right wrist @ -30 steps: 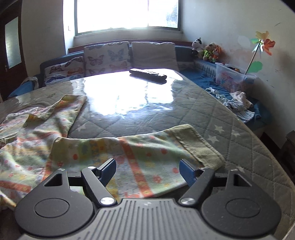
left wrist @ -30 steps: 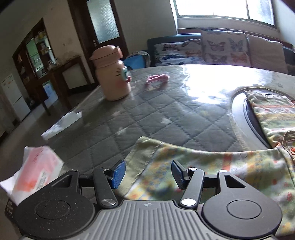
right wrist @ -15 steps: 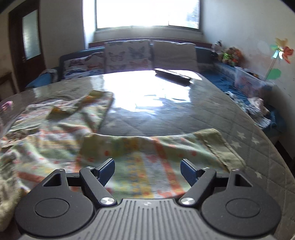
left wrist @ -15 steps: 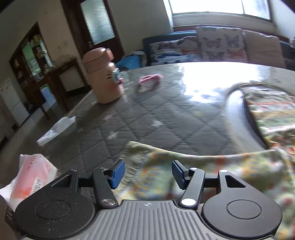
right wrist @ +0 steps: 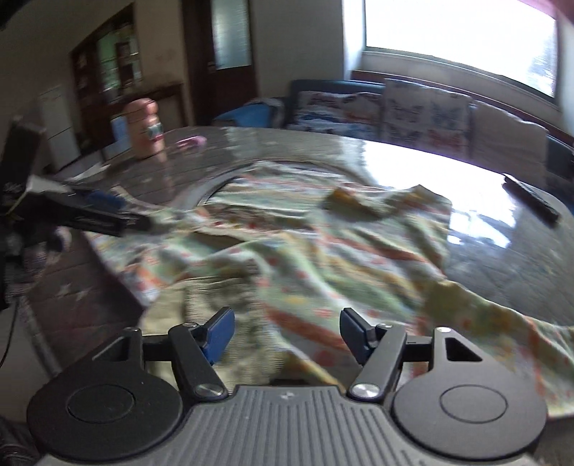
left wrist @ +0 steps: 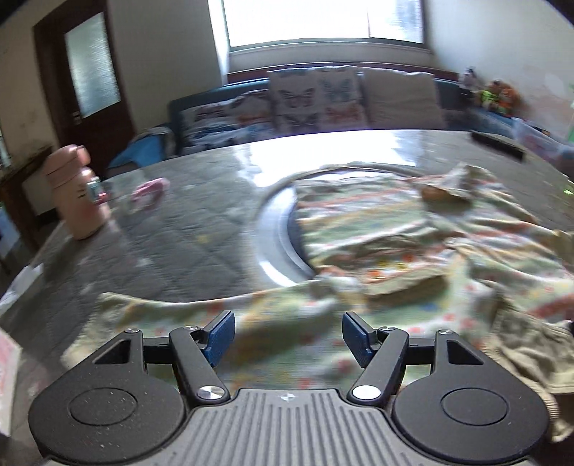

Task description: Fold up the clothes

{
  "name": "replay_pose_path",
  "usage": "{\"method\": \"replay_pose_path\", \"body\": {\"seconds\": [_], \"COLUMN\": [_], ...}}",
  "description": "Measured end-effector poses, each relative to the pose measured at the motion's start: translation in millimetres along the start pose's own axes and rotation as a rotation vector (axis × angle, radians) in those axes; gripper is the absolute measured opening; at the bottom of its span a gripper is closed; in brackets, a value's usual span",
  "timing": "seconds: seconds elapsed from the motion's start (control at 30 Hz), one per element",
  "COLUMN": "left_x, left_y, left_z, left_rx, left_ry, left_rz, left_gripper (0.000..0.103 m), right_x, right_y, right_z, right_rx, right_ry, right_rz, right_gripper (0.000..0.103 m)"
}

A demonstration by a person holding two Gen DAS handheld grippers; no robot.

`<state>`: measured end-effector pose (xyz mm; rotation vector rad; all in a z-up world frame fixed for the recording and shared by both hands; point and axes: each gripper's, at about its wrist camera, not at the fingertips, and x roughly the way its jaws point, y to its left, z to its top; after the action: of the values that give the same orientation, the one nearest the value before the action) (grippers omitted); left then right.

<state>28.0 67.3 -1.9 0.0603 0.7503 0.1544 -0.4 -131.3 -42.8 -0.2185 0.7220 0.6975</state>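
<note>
both views: motion-blurred garment (left wrist: 394, 251)

Daylight floods through a wide window (left wrist: 323, 21) at the far wall, above a blue sofa (left wrist: 201, 107) lined with butterfly-print cushions (left wrist: 312, 100); a dark wooden door (left wrist: 86, 79) stands far left.

Garment (left wrist: 376, 233) spread on table (left wrist: 172, 243); flask (left wrist: 77, 197) far left, remote (left wrist: 497, 145) far right, sofa (left wrist: 323, 104) behind.
</note>
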Motion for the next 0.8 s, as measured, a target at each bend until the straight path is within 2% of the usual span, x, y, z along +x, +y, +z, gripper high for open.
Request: {"method": "replay_pose_path", "body": {"seconds": [0.13,0.23,0.3,0.57,0.8], "left_x": [4.5,6.6,7.6,18.2,21.8], "left_y": [-19.6,-29.4,-34.1,-43.7,-53.7], "left_z": [3.2,6.1,7.6,9.2,5.5], "left_rx": [0.029,0.043,0.052,0.066,0.099], "left_ry": [-0.004,-0.01,-0.014,0.004,0.009], "left_rz": [-0.043,-0.073,-0.091,-0.122,-0.161], "left_gripper": [0.068,0.068,0.067,0.06,0.057], "right_x": [9.6,14.9,18.1,15.3,0.1], "right_y": [25.1,37.9,41.7,32.9,12.0], "right_z": [-1.5,-6.3,-9.4,-11.3,-2.6], "right_rx": [-0.072,-0.124,-0.141,-0.095,0.04], "right_ry": [0.033,0.055,0.066,0.063,0.007], "right_rz": [0.071,0.081,0.078,0.086,0.112], "right_gripper": [0.051,0.046,0.034,0.005,0.003]}}
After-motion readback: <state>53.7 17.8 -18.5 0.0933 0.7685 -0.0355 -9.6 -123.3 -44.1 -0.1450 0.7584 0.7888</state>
